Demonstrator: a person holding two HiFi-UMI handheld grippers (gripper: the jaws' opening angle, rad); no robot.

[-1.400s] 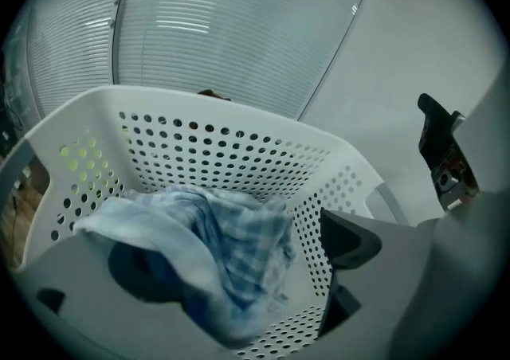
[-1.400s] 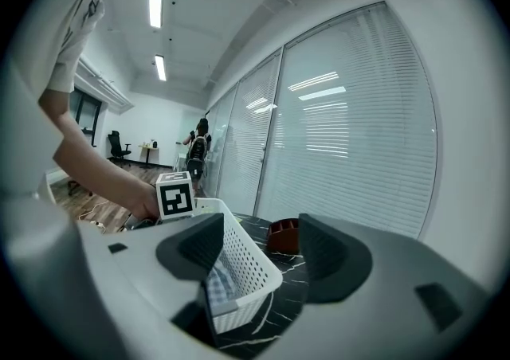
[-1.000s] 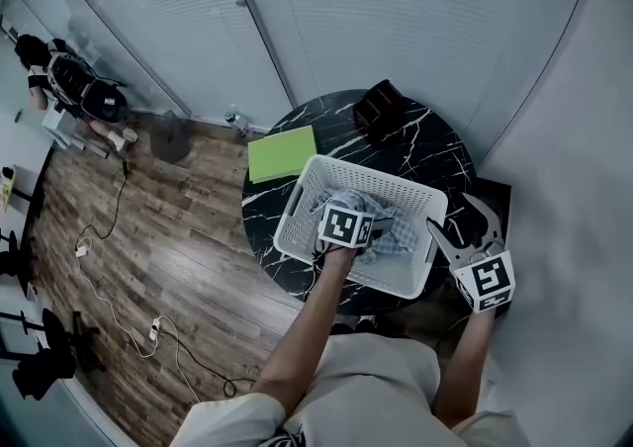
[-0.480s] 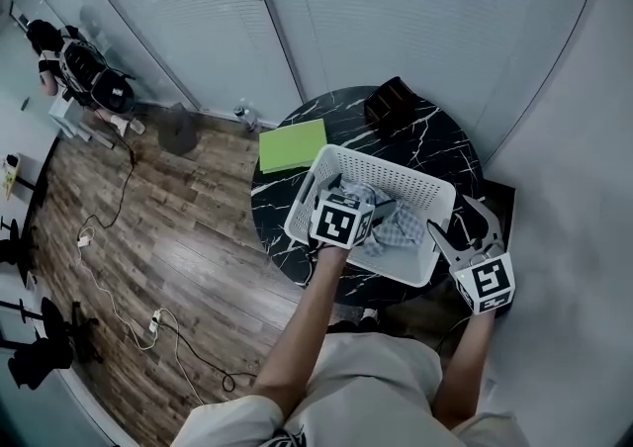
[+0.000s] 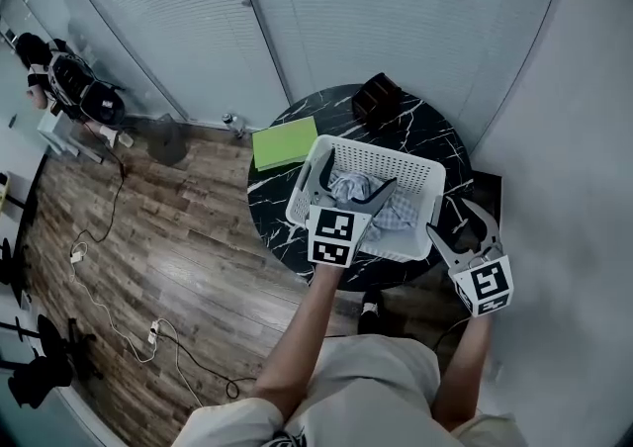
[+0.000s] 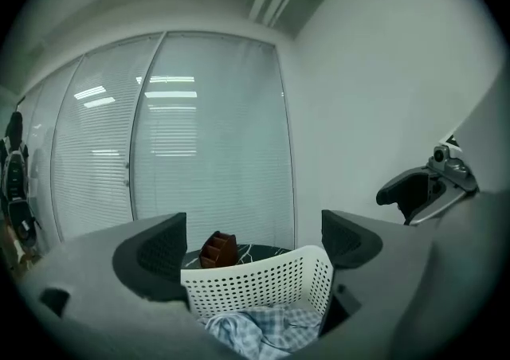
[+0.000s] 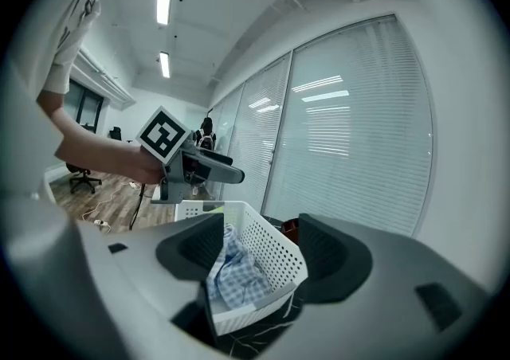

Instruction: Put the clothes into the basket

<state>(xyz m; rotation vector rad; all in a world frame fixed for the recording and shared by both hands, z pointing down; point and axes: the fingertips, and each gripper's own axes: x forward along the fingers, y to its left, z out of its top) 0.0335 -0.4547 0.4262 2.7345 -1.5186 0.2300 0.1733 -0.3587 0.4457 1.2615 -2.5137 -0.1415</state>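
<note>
status: both sets of fingers released, nothing gripped

left gripper (image 5: 358, 173): jaws spread wide, hanging over the near-left part of the white basket (image 5: 373, 146), clear of its rim. Through the gap I see only clothes below, the basket's far wall and, past it, the brown organiser (image 5: 377, 97)

right gripper (image 5: 457, 222): jaws also wide apart, held off the basket's right end, past the table edge, not touching the basket. Its camera looks along the basket, whose near corner sits in the gap between the jaws

clothes (image 5: 402, 210): pale checked fabric bundled inside the basket, below the rim. In the head view my left jaws cover part of it

basket sits on the round black marble table (image 5: 432, 141) and fills most of the near half. green pad (image 5: 284, 142) lies flat at the table's left edge, just beside the basket's left end; can't tell if they touch. Organiser stands at the far side, apart from the basket

only thing over the basket opening is my left gripper

around: wood floor (image 5: 178, 237) on the left with cables (image 5: 99, 277), a small bottle (image 5: 229, 122) at the foot of the blinds (image 5: 396, 20), a person (image 5: 38, 64) far left. Dark object (image 5: 492, 186) low beside the table near my right gripper, can't tell what
</note>
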